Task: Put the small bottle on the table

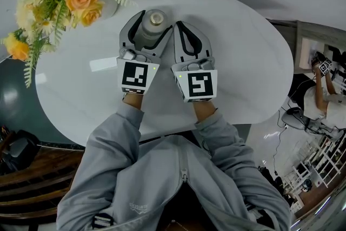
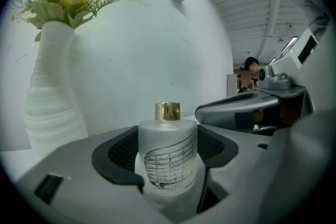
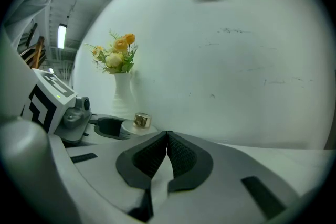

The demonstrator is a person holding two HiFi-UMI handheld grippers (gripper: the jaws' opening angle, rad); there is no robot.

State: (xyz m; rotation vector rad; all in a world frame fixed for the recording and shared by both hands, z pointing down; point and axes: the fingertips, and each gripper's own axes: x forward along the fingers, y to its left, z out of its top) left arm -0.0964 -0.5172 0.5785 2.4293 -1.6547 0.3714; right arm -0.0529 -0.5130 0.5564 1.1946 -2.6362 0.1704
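While checking for set-down: found small frosted-glass bottle with gold cap upright, clamped mid-body between left gripper jaws, likely so it lands flat on white oval table, right of white ribbed flower vase. Farther right of vase, right gripper pinched closed, empty, seemingly spare.

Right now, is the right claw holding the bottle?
No, the right claw is shut with nothing between its jaws; the bottle sits gripped in the left claw.
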